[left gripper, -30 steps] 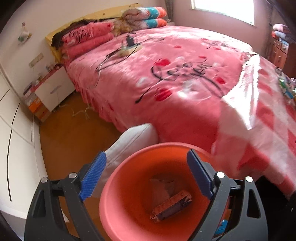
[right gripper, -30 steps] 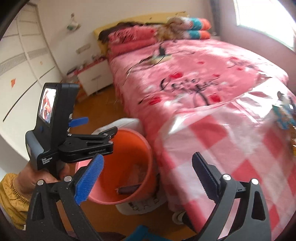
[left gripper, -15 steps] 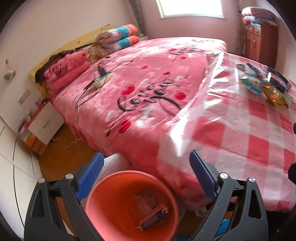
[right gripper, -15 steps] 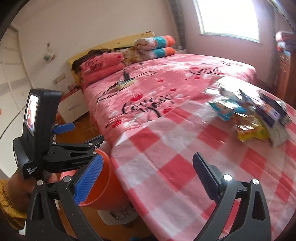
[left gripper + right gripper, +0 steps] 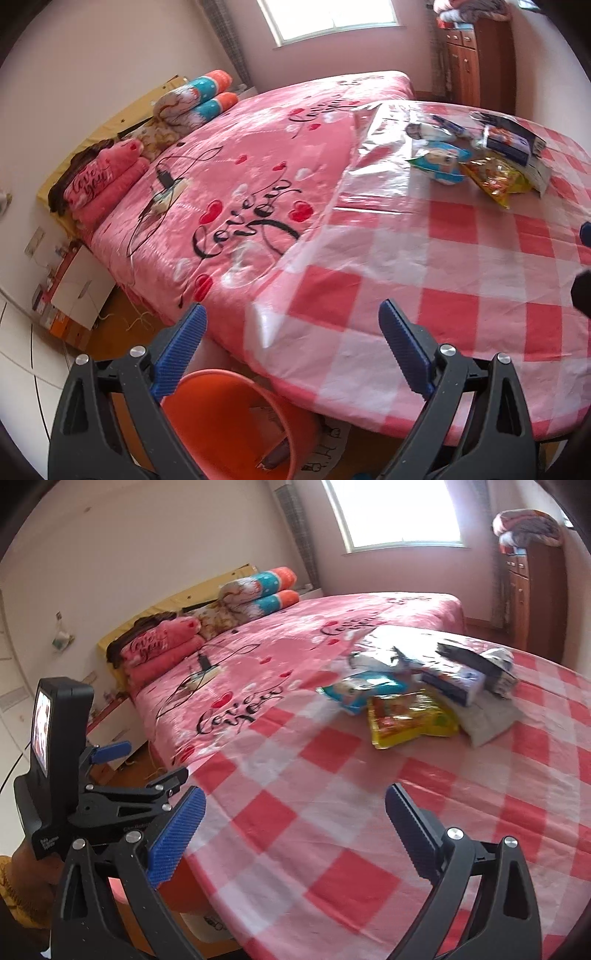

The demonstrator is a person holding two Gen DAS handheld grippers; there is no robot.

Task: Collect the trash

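Note:
A pile of trash lies at the far side of the red-and-white checked table (image 5: 461, 266): a yellow snack packet (image 5: 410, 716), a blue-and-white packet (image 5: 364, 690), a dark blue box (image 5: 454, 683) and a white paper (image 5: 487, 722). The left wrist view shows the same yellow packet (image 5: 495, 177) and blue-and-white packet (image 5: 441, 162). My left gripper (image 5: 291, 310) is open and empty above the table's near edge. Below it on the floor stands the orange bucket (image 5: 229, 417) with a dark wrapper (image 5: 275, 454) inside. My right gripper (image 5: 295, 792) is open and empty over the cloth, well short of the pile.
A bed with a pink blanket (image 5: 258, 177) runs along the table's left side; pillows (image 5: 258, 590) and a charger cable (image 5: 162, 184) lie on it. A wooden cabinet (image 5: 532, 590) stands at the back right, a white nightstand (image 5: 81, 291) on the left. A hand (image 5: 22, 871) holds the left tool.
Both views have swung from the bucket and bed toward the table. The bucket has slid to the left view's bottom edge, and the trash pile has come into sight. Both grippers stay empty.

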